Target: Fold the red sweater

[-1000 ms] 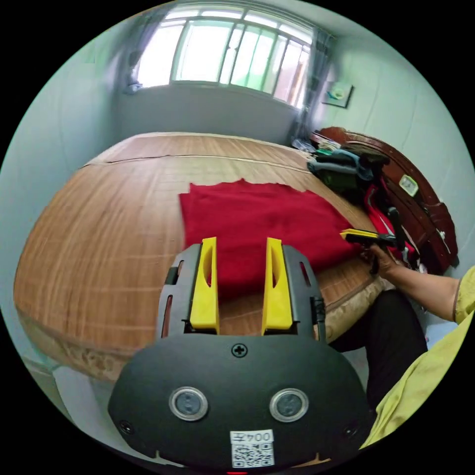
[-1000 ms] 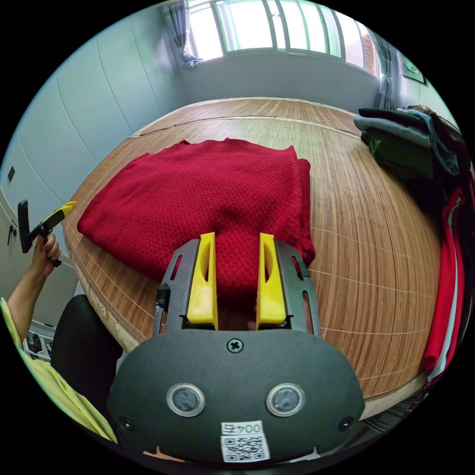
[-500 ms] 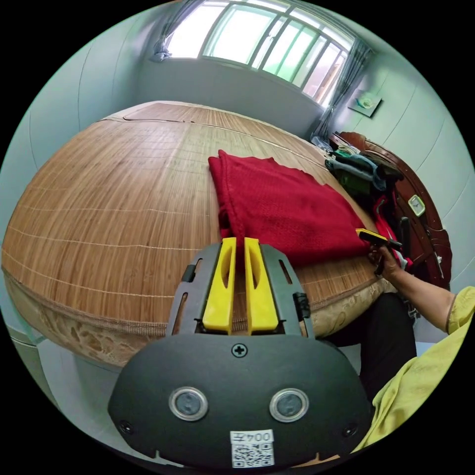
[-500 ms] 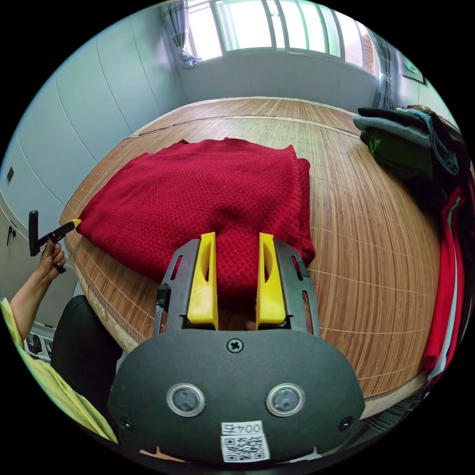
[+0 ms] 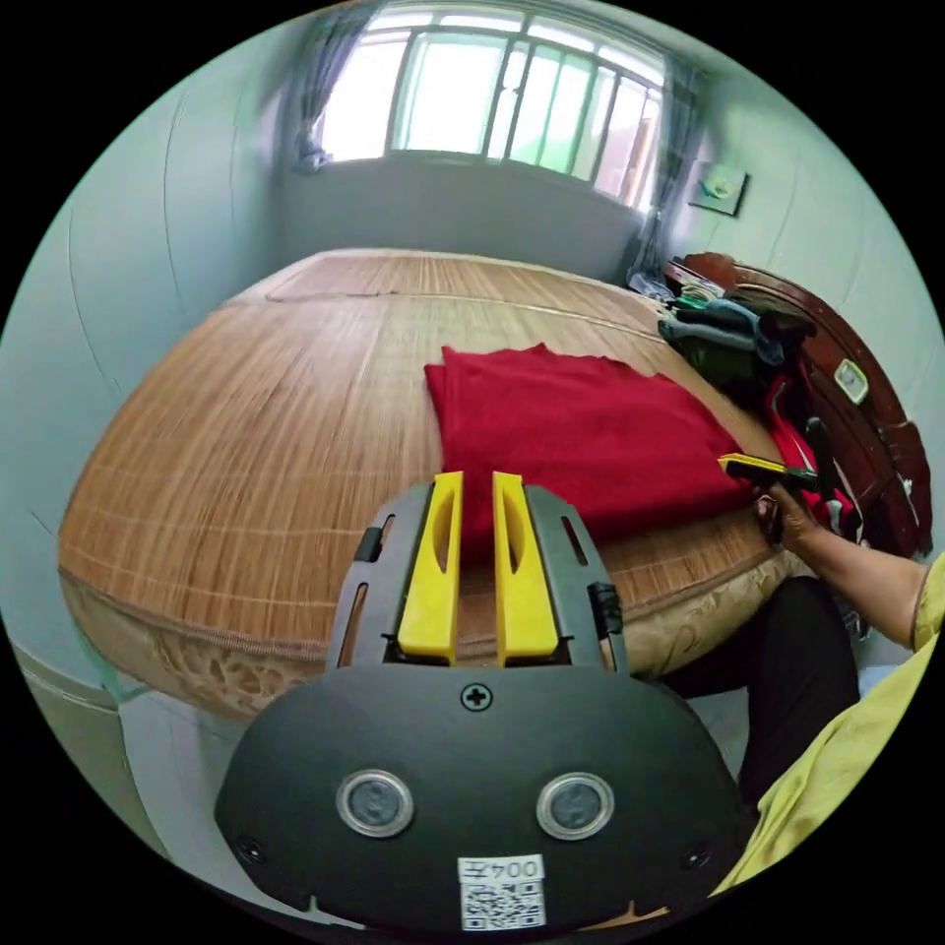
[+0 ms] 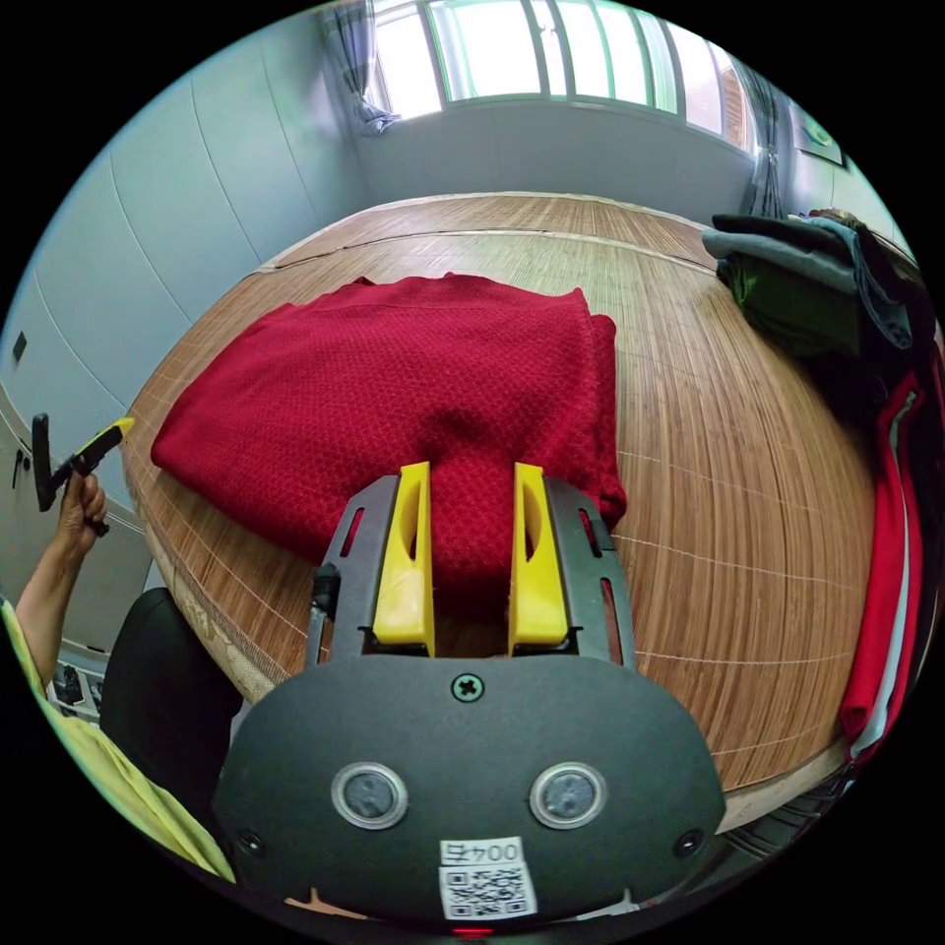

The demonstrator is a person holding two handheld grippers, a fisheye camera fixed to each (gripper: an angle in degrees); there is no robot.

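The red sweater lies folded into a flat rectangle on the bamboo mat of the bed. My left gripper hovers at the bed's near edge, its yellow jaws a narrow gap apart with nothing pinched. In the right gripper view it sits off the sweater's left corner, not touching. My right gripper stands open, jaws wide on either side of the sweater's near right corner. The left gripper view shows it at the sweater's right edge, held by a hand.
A pile of dark and green clothes sits at the bed's right side, with a red and white garment draped along the edge. A brown headboard lies beyond. The person's dark-trousered leg is at the bed's front.
My left gripper's jaws closed from wide open and touched the sweater's left corner, then drew back off it and parted slightly. The right gripper has stayed put.
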